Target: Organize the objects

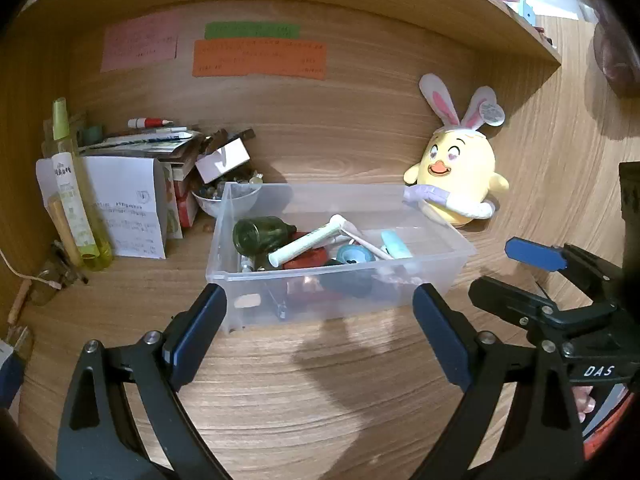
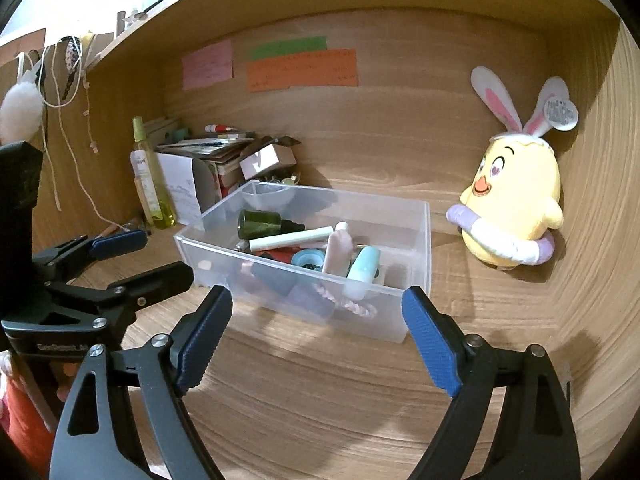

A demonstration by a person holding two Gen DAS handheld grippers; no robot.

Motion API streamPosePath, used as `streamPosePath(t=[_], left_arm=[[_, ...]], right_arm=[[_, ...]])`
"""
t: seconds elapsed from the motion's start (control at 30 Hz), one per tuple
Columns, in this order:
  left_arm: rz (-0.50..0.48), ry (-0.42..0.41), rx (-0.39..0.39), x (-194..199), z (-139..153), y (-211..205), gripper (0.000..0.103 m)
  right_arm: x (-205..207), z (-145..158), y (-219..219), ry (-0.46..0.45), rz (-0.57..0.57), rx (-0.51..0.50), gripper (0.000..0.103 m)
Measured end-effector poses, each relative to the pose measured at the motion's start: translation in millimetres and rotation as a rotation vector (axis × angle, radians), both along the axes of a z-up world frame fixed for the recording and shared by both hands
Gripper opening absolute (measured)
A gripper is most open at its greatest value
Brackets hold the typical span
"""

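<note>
On wood shelf: clear bin (image 1: 240, 240) w/ clutter; both grippers wide, empty.

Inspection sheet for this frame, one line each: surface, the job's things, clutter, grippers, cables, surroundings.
Surface: wooden desk top, inside a wooden alcove.
Job's things: clear plastic bin standing on the desk, holding a dark green bottle, a white tube, a mint tube and other small items.
Clutter: paper and box pile at back left, a small bowl behind the bin, a tall yellow-green bottle.
Grippers: left gripper and right gripper both open, empty, apart from the bin.
Cables: a cord at far left; strings hang there too.
Surroundings: chick plush toy at right, coloured notes on the back wall.
</note>
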State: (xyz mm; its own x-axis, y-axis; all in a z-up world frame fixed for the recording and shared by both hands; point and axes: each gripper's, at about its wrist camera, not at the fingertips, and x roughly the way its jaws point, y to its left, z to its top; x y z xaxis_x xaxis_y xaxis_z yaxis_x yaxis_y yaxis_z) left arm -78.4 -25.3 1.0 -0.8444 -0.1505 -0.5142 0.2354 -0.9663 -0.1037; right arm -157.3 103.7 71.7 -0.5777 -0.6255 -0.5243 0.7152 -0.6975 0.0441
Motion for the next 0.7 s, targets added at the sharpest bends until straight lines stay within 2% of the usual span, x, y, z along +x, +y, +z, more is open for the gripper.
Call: streamPosePath(t=[0.7], left_arm=[[-0.003,0.003,0.004,1.5,-0.6,0.1,0.097]], right_arm=[[-2.9,-0.5,1.1,-0.016,0.002,-0.008,0.085]])
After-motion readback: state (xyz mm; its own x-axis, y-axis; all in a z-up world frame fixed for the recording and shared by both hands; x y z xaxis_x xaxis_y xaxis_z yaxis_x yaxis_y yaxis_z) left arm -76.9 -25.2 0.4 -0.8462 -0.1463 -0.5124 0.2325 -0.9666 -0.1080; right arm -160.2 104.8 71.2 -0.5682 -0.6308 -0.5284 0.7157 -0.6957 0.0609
